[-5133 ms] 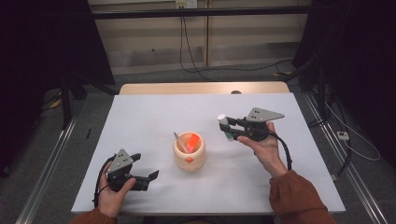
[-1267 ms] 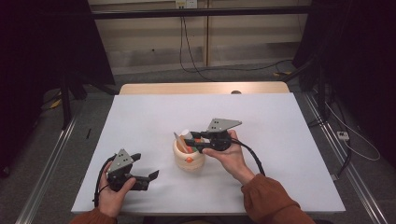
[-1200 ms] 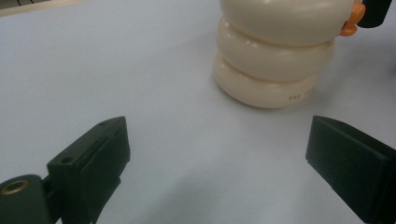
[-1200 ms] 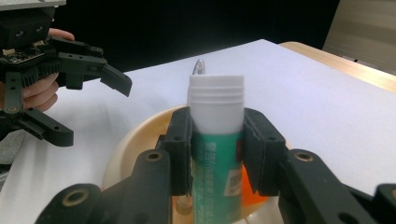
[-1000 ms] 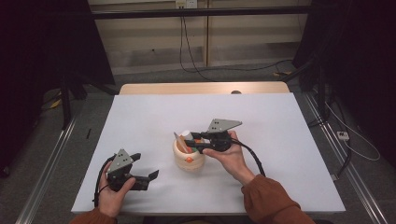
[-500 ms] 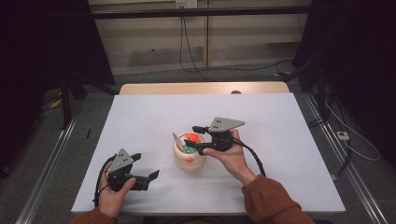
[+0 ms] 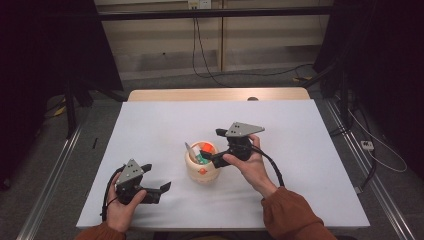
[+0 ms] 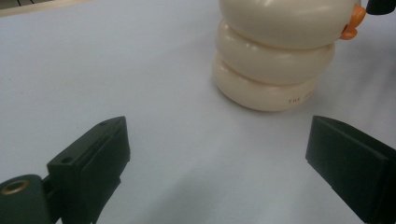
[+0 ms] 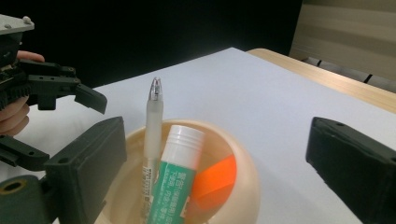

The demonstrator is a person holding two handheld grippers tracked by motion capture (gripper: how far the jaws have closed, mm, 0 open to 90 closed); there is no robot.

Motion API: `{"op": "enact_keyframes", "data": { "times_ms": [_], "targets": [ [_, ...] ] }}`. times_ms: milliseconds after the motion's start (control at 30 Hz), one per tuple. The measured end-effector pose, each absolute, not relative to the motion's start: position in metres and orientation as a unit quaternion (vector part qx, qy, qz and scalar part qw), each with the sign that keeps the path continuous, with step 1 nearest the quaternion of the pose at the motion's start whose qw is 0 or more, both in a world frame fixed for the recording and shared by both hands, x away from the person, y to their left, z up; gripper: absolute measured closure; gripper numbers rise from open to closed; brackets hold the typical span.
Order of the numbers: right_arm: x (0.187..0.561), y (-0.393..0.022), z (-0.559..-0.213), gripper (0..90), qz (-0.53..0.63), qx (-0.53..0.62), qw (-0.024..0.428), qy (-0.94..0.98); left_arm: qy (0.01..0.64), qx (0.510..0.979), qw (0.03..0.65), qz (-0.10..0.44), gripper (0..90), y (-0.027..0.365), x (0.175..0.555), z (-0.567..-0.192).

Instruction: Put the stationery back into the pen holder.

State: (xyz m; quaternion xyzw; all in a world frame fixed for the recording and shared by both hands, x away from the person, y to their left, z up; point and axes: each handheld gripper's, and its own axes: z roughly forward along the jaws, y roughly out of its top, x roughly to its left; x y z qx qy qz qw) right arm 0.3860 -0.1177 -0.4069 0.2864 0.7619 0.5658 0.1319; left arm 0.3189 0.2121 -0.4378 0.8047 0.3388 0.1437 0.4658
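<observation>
A cream, ring-shaped pot [image 7: 201, 170] stands mid-table. It holds a green glue stick [image 9: 180, 179] with a white cap, a clear pen [image 9: 152, 135] and an orange piece [image 9: 215, 183]. My right gripper [image 7: 214, 146] hovers just right of the pot's mouth. Its jaws have just been opening and now stand wide, with the pads touching nothing. The glue stick leans loose in the pot ahead of the right gripper [image 9: 217, 140]. My left gripper [image 7: 156, 178] rests open near the front left, pointing at the pot [image 8: 275, 60] with bare table between its jaws.
White table [image 7: 160, 125] with a wooden strip [image 7: 215, 94] along its far edge. Cables [image 7: 210, 55] and dark stands sit on the floor beyond. From the right gripper view, the left gripper [image 9: 60, 88] shows past the pot.
The right gripper brought the white-capped glue stick over the pot, opened its jaws and let it go into the pot, then drew back slightly to the right. The left gripper stayed still.
</observation>
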Motion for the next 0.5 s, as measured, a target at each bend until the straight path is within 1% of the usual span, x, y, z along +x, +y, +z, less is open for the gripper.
{"op": "enact_keyframes", "data": {
  "times_ms": [233, 500],
  "targets": [
    [0.383, -0.123, -0.405, 3.8, 0.567, 0.288, 0.136, 0.76, 0.338, 0.805, 0.466, 0.144, 6.1, 0.212, 0.32, -0.438],
    [0.377, -0.132, -0.403, 4.0, 0.562, 0.299, 0.165, 0.753, 0.335, 0.806, 0.466, 0.146, 6.1, 0.212, 0.32, -0.437]
  ]
}}
